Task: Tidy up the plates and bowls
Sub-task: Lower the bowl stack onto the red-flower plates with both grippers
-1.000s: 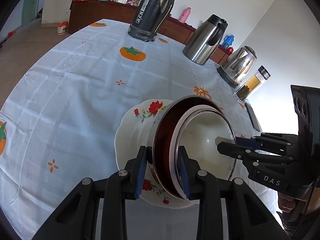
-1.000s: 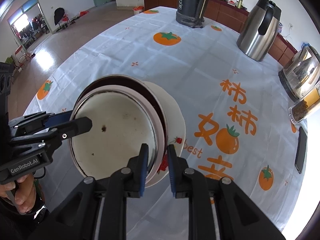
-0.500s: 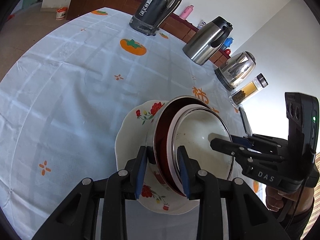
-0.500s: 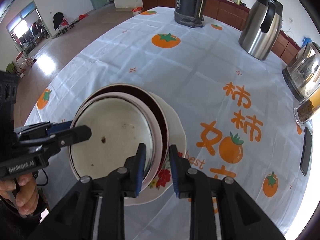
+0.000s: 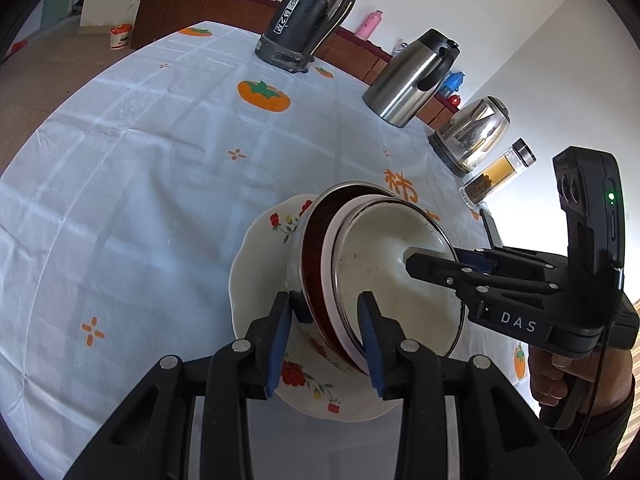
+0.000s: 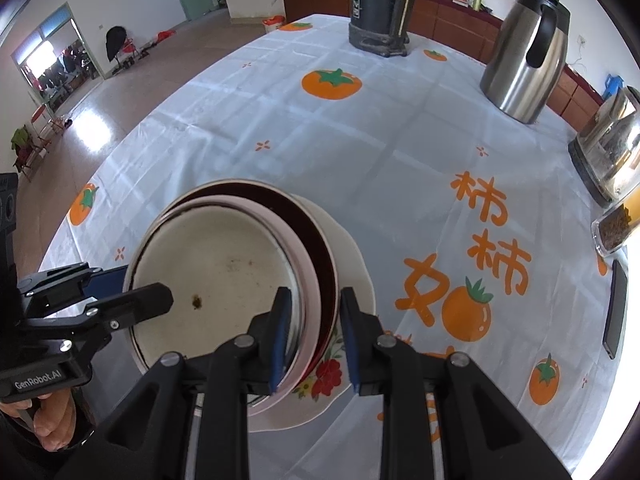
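**Stack settled on the flowered plate, your left jaws letting go**

Since a second ago your left gripper (image 5: 325, 320) has widened: its jaws are opening, and the blue pads now stand a little off the bowl walls they straddle, where before they sat closer in. The bowls look lower and flatter on the plate than they did.

The white bowl (image 6: 216, 276) sits nested inside the dark red bowl (image 6: 320, 260), and both rest on the flowered plate (image 5: 260, 264) near your edge of the tablecloth (image 5: 140, 184). Your two grippers come at the stack from opposite sides, which probably kept the nest level as it went down.

Your right gripper (image 6: 314, 312) is only narrowly parted, its fingers astride the rims of both bowls on its side. The inner pad lies against the white bowl's wall, but I cannot tell whether it is pressing.

The kettles and flasks stand well apart at the far side, so nothing crowds the stack. I judge the stacking nearly done; lifting both grippers straight up should avoid tipping the nest.
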A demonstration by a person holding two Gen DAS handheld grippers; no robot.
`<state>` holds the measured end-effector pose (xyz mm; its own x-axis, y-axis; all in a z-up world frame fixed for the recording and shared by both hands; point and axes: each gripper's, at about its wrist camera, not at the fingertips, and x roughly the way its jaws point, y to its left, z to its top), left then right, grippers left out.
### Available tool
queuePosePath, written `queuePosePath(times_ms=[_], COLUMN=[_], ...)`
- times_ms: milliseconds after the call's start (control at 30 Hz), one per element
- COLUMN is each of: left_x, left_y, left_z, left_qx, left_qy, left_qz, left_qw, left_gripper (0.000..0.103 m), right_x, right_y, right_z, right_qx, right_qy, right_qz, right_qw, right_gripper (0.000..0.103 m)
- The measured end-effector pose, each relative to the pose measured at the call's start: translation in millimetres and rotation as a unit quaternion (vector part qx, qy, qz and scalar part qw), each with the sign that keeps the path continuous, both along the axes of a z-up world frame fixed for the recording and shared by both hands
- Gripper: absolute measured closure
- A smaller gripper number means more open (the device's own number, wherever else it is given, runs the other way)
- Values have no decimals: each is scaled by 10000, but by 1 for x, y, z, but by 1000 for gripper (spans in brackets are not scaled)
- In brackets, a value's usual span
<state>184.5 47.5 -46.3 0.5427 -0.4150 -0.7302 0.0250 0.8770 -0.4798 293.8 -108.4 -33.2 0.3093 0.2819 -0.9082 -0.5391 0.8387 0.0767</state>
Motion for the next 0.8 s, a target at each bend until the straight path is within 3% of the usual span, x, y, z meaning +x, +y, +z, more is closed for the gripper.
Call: queuePosePath(times_ms=[167, 400, 567, 767, 800], left_x=[-4, -6, -4, -3, -4], left_y=[-1, -10, -11, -11, -12], left_z=[-3, -3, -4, -7, -7], left_qx=[-200, 208, 343, 350, 413], left_qy=[128, -183, -333, -375, -399], left_qz=[-83, -39, -12, 2, 20], left_qw=[9997, 9996, 9989, 9987, 9983], left_gripper=[64, 62, 61, 56, 50], right_x=[1, -9, -11, -15, -15], right_y=[-5, -2, -6, -1, -3], right_z=[-3, -4, -4, -6, -5], right_qx=[24, -35, 189, 149, 203], right_qy=[154, -206, -362, -616, -644], right_qz=[109, 105, 91, 177, 158], right_qw=[9998, 9997, 9991, 9978, 9976], right_gripper=[78, 78, 78, 76, 75])
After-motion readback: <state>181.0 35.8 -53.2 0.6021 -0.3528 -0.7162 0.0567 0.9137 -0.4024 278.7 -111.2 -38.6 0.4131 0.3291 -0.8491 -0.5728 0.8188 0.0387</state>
